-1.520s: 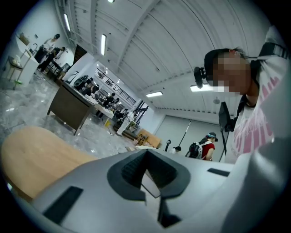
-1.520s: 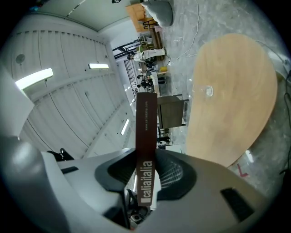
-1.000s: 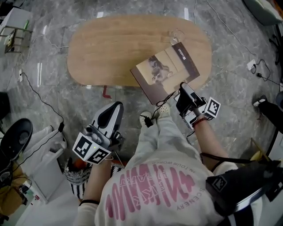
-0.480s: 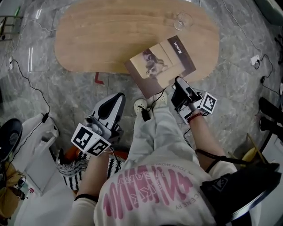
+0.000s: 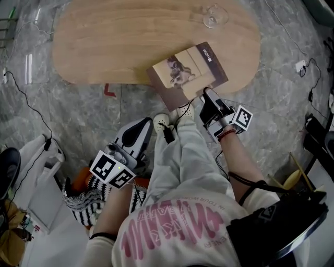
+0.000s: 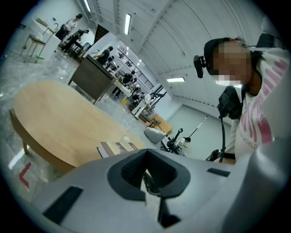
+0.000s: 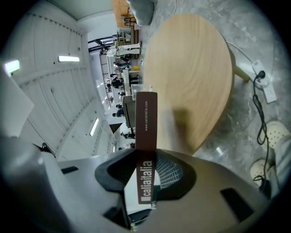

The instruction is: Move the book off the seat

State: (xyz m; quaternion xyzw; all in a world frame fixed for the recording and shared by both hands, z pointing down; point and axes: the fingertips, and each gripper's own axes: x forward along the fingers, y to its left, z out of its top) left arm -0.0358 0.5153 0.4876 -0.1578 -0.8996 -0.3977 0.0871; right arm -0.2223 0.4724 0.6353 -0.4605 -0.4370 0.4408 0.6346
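**Book clamped in our right tool at the worktop's near edge**

Our right tool (image 5: 209, 101) has the book (image 5: 188, 73) by its near edge. In the right gripper view the jaws of this tool (image 7: 148, 177) stand partly apart, with the brown spine of the book (image 7: 146, 118) pinched between the pads. From the head view the book lies cover up and slanted. Most of it is over the oval wooden worktop (image 5: 115, 47) and its near corner juts out past the rim, above the grey floor (image 5: 78, 114). We cannot tell whether it touches the wood. A glass (image 5: 214, 15) stands on the worktop beyond the book, apart from it.

Our left tool (image 5: 138, 130) hangs lower, over the floor beside our pale trousers (image 5: 177, 151), well apart from the book. In the left gripper view its jaws (image 6: 148, 175) are drawn together with nothing between them.
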